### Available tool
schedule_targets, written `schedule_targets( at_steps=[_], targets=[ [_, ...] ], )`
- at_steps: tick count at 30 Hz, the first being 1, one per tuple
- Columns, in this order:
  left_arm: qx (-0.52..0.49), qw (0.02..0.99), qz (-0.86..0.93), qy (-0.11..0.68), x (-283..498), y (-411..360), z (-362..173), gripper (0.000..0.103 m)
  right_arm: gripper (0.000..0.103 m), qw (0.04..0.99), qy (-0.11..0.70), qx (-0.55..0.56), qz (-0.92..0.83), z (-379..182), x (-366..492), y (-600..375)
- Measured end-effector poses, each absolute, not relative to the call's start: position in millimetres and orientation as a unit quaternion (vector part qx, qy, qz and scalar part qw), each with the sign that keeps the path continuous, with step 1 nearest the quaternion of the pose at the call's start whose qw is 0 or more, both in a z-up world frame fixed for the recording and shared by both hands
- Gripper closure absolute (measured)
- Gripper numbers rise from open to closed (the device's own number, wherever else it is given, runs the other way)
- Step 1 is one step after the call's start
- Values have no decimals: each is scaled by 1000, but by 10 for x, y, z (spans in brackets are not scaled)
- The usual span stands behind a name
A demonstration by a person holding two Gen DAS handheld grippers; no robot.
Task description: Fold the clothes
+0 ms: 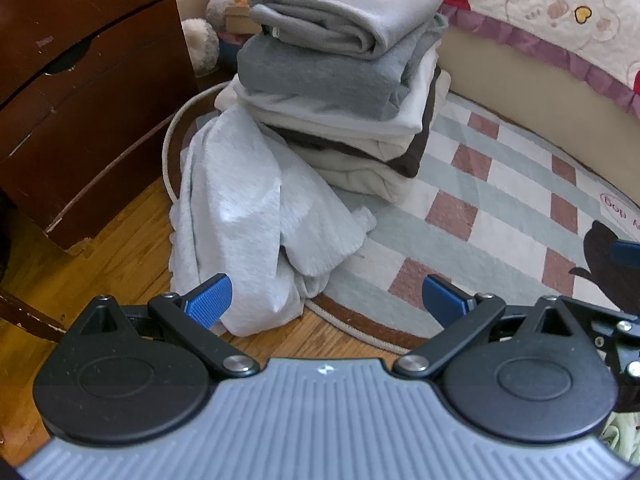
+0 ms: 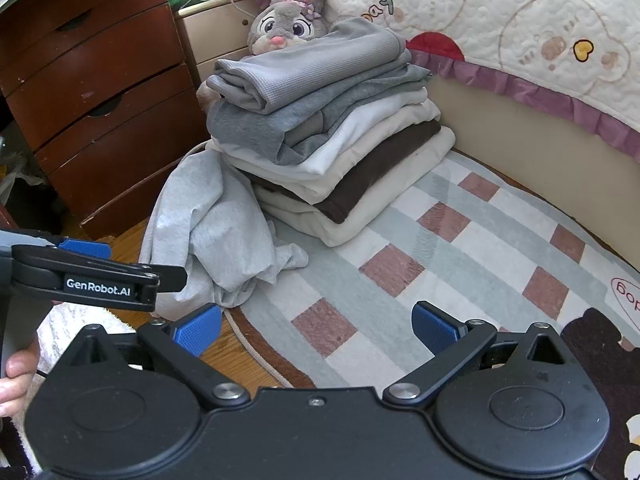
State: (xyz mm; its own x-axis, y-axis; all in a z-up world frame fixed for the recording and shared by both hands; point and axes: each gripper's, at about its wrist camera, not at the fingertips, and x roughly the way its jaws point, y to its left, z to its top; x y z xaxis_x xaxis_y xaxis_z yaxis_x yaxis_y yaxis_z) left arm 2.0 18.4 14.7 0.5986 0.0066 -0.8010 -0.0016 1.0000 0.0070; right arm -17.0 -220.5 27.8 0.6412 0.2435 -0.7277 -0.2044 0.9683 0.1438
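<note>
Folded clothes stacked on rug, crumpled garment beside.

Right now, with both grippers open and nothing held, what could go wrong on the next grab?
1. The crumpled light grey garment leans against the folded stack; pulling it could topple that uneven pile.
2. It straddles the rug edge and wood floor, so it may drag or snag.
3. The left gripper and right gripper sit close together and could collide.

Both wrist cameras sit low near the rug's curved front edge, facing the folded stack at its far left edge. The right camera views from farther right.
</note>
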Motion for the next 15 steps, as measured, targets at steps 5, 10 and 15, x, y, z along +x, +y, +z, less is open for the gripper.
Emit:
schedule_targets(
  at_steps=[5, 10, 15],
  targets=[
    [12, 900, 4, 436, -11, 186, 181, 0, 0, 905, 407, 24, 122, 267, -171, -2208],
    [2, 898, 5, 439, 3, 270, 161, 0, 0, 901, 417, 21, 122, 219, -161, -2222],
    [-7, 897, 6, 442, 17, 354, 140, 0, 0, 894, 427, 37, 130, 156, -117, -2239]
  ],
)
